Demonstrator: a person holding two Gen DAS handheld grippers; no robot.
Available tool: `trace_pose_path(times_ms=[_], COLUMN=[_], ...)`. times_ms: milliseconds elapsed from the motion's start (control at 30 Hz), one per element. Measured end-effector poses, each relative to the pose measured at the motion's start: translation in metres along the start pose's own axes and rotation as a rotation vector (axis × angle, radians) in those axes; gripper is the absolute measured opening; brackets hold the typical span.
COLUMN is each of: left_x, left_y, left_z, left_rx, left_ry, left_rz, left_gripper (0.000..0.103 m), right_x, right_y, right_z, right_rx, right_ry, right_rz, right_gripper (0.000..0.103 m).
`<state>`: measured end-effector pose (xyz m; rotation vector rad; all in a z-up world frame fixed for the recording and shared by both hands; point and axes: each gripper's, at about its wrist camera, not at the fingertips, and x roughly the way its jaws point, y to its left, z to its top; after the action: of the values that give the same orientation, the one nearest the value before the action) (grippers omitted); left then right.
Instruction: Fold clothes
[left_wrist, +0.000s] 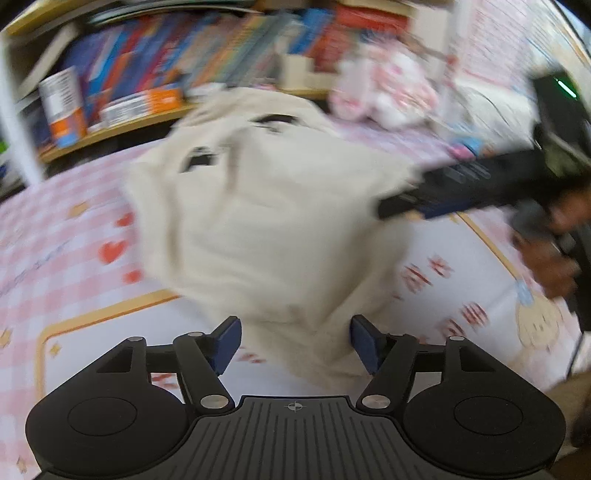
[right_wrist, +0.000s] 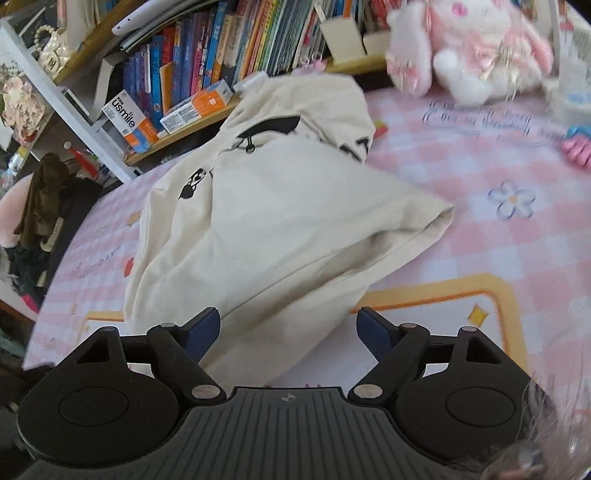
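A cream garment (left_wrist: 266, 206) with black print lies bunched and partly folded on a pink checked tablecloth (left_wrist: 55, 258). The left wrist view is blurred. In it my left gripper (left_wrist: 295, 339) is open just over the garment's near edge, with cloth showing between its blue pads but not pinched. In the right wrist view the garment (right_wrist: 280, 221) has one folded corner pointing right. My right gripper (right_wrist: 290, 328) is open at its near edge, with cloth between the fingers and the pads apart from it. A hand (left_wrist: 546, 258) holds that right gripper (left_wrist: 399, 208), whose tip is at the garment's right side.
A bookshelf (right_wrist: 207, 62) packed with books and boxes stands behind the table. A pink and white plush toy (right_wrist: 469, 48) sits at the back right, and small pink and blue items (right_wrist: 576, 144) lie at the right edge. Dark clothes (right_wrist: 40, 206) are piled off the table's left side.
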<state>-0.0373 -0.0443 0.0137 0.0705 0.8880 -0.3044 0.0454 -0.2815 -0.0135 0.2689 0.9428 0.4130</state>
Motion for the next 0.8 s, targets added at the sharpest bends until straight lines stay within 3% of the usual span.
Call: trace_pose_path(times_ms=[200, 300, 400, 533, 600, 633, 667, 700, 767, 800], left_x=[-0.009, -0.006, -0.003, -0.008, -0.010, -0.010, -0.009, -0.008, -0.004, 0.000], left_y=[0.065, 0.090, 0.106, 0.120, 0.128, 0.131, 0.134, 0.137, 0.142, 0.143], left_z=[0.011, 0.016, 0.015, 0.008, 0.004, 0.003, 0.002, 0.001, 0.001, 0.001], left_rx=[-0.181, -0.225, -0.226, -0.177, -0.139, -0.118, -0.086, -0.054, 0.019, 0.062], left_ry=[-0.064, -0.092, -0.098, -0.131, -0.143, -0.140, -0.137, -0.134, -0.128, -0.126], left_rz=[0.092, 0.172, 0.204, 0.188, 0.179, 0.169, 0.162, 0.155, 0.143, 0.139], left_gripper=[0.069, 0.069, 0.069, 0.069, 0.069, 0.069, 0.069, 0.069, 0.069, 0.069], right_x=[-0.024, -0.029, -0.011, 0.035, 0.063, 0.076, 0.084, 0.091, 0.099, 0.095], right_y=[0.037, 0.067, 0.107, 0.155, 0.173, 0.178, 0.180, 0.181, 0.180, 0.175], right_z=[-0.003, -0.010, -0.025, -0.048, -0.054, -0.054, -0.051, -0.049, -0.043, -0.038], right_rx=[-0.286, -0.473, -0.678, -0.863, -0.917, -0.925, -0.907, -0.887, -0.822, -0.763], right_ry=[-0.123, -0.163, -0.110, -0.015, 0.010, 0.022, 0.021, 0.020, 0.028, 0.028], right_rz=[-0.060, -0.034, 0.046, 0.048, -0.015, -0.049, -0.081, -0.111, -0.162, -0.176], right_gripper=[0.082, 0.084, 0.084, 0.081, 0.077, 0.067, 0.050, 0.043, 0.012, 0.011])
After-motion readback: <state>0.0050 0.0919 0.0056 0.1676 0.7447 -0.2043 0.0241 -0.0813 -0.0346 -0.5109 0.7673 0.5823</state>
